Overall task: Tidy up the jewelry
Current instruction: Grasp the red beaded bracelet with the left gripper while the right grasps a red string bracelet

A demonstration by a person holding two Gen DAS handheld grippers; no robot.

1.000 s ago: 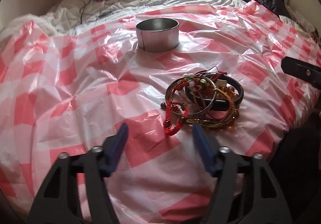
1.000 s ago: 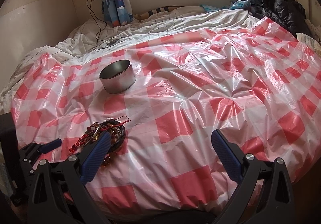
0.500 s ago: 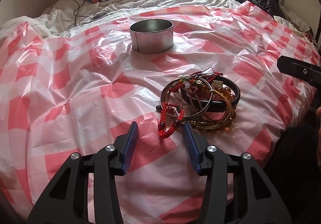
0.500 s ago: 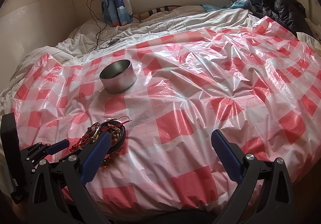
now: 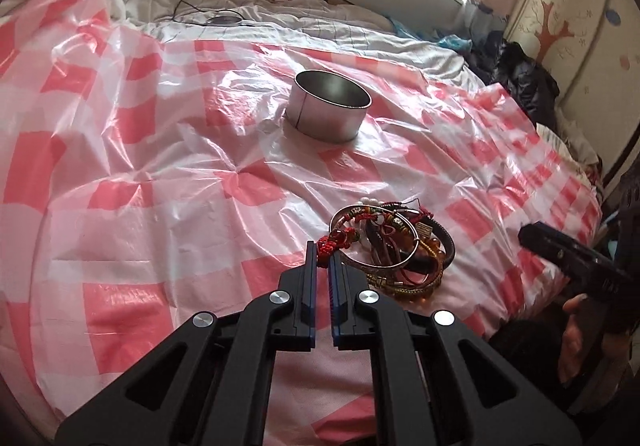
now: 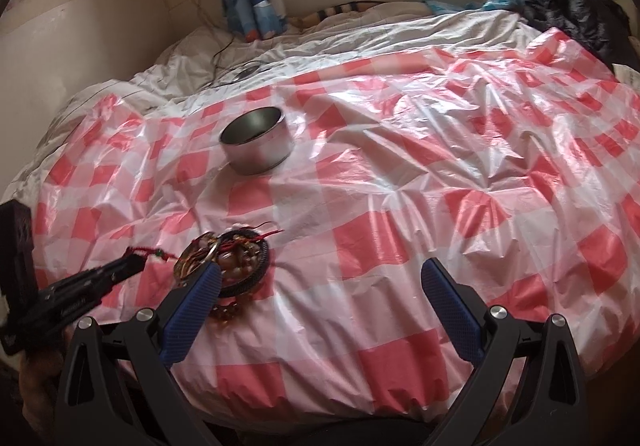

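Already the red cord bracelet [image 5: 334, 242] is pinched by the left hand-held gripper [image 5: 323, 254] beside the tangled jewelry pile [image 5: 394, 246] on the bed; soft, light, likely snagging. The right hand-held gripper [image 6: 320, 286] is held apart.

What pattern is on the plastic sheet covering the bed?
Red and white checks on the thin plastic sheet, clearest in the right wrist view.

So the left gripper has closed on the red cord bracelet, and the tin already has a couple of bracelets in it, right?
Not quite. The tin is empty; the left wrist view shows only its bare metal inside. The rest holds: the left gripper is shut on the red cord bracelet at the edge of the jewelry pile.
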